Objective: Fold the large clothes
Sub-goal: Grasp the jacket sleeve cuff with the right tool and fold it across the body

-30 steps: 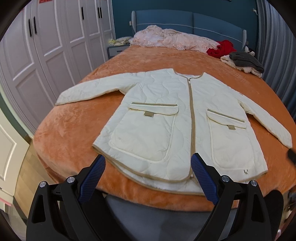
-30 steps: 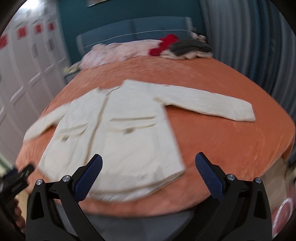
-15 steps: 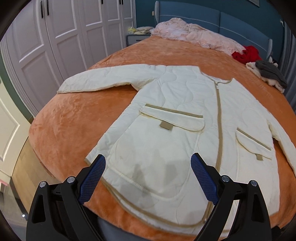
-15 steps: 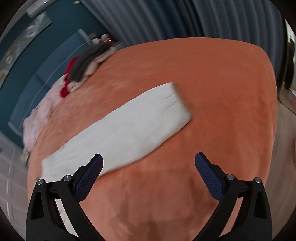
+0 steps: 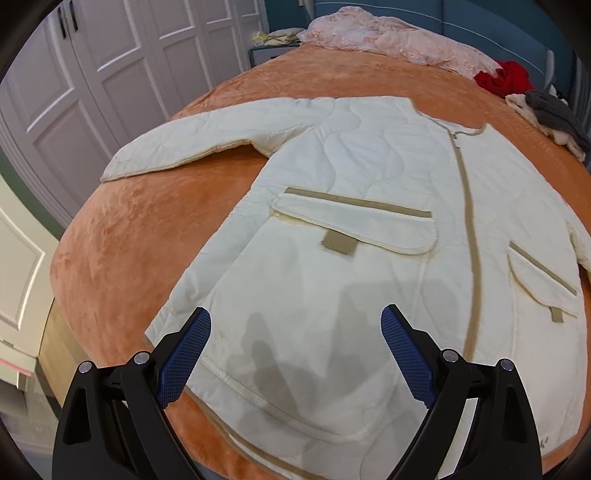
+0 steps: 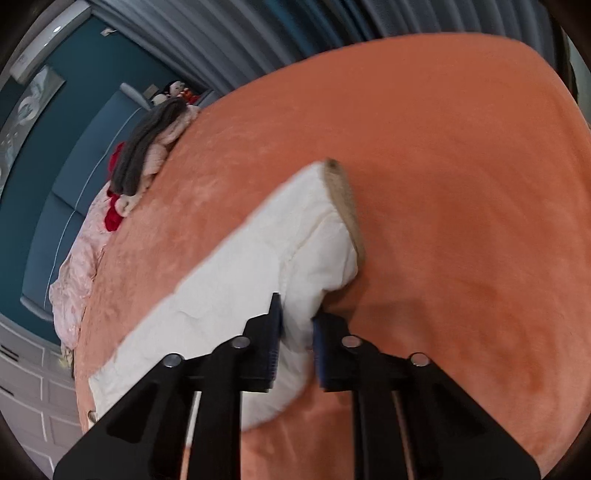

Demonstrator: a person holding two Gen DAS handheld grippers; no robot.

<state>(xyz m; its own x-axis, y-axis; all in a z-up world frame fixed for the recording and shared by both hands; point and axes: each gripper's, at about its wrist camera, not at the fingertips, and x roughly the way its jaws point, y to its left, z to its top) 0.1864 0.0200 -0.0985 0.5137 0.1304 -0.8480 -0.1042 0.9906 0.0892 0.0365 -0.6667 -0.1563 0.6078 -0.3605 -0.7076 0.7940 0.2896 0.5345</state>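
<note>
A cream quilted jacket with tan trim lies front up and spread out on the orange bed. Its one sleeve stretches toward the wardrobe side. My left gripper is open and empty, hovering over the jacket's lower hem. In the right wrist view the jacket's other sleeve lies on the orange bed. My right gripper is shut on this sleeve near its tan cuff, and the cloth bunches up between the fingers.
White wardrobe doors stand to the left of the bed. A pink blanket, a red garment and a grey and beige pile lie by the blue headboard. Grey curtains hang beyond the bed.
My right gripper swung from the jacket body to the sleeve end, came down and closed on it. My left gripper moved closer over the jacket's lower hem and stayed open.
</note>
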